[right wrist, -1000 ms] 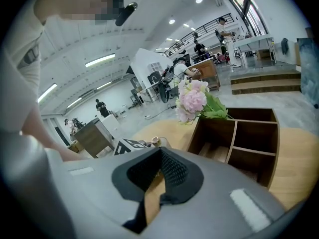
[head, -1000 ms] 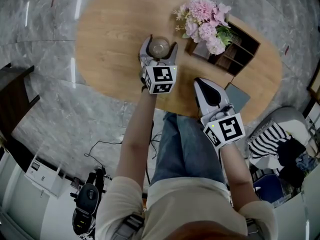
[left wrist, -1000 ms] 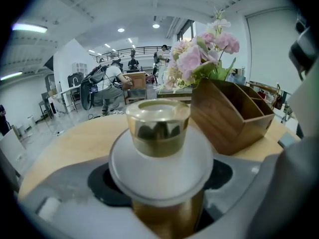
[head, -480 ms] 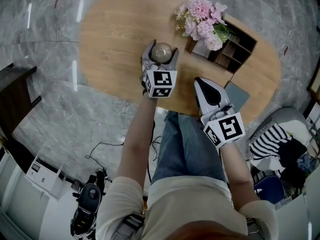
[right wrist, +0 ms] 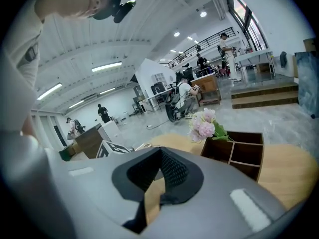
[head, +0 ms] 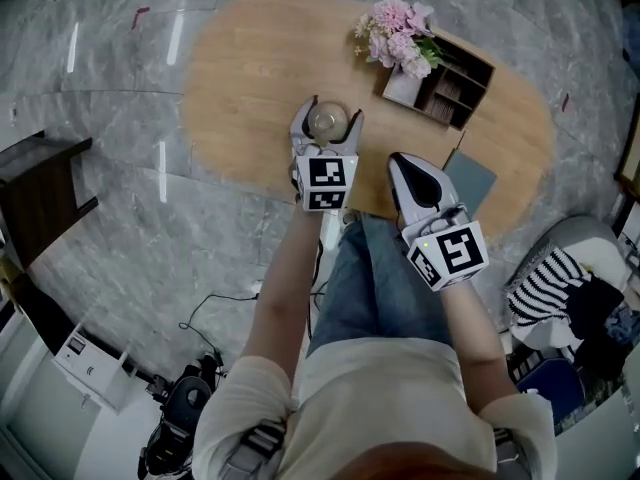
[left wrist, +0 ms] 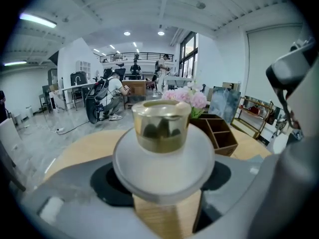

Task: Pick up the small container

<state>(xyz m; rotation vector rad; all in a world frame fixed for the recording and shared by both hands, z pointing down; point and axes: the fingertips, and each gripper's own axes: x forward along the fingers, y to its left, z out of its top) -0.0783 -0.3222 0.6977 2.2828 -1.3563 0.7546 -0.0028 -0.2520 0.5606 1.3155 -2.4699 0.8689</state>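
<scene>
Jaws of the left tongs [head: 328, 118] press on either side of the small container [head: 327, 121], a frosted glass pot with a gold lid. In the left gripper view the container [left wrist: 162, 133] sits squarely between the two dark pads, lid end pointing away from the camera, with pale wood showing under it. Whether it rests on the desk [head: 250, 78] or hangs clear of it cannot be told. It is over the near edge of the desk, about midway along that edge.

The right tongs [head: 405, 165] are closed tip to tip with nothing between them, and lie over the near edge, just to the right of the left pair and apart from the container.

Along the far edge, toward the right end, a bunch of pink flowers [head: 395, 40] stands against a dark wooden organizer [head: 455, 78] with open compartments. A grey-blue flat pad [head: 472, 180] lies at the near edge on the right, just beside the right tongs.
</scene>
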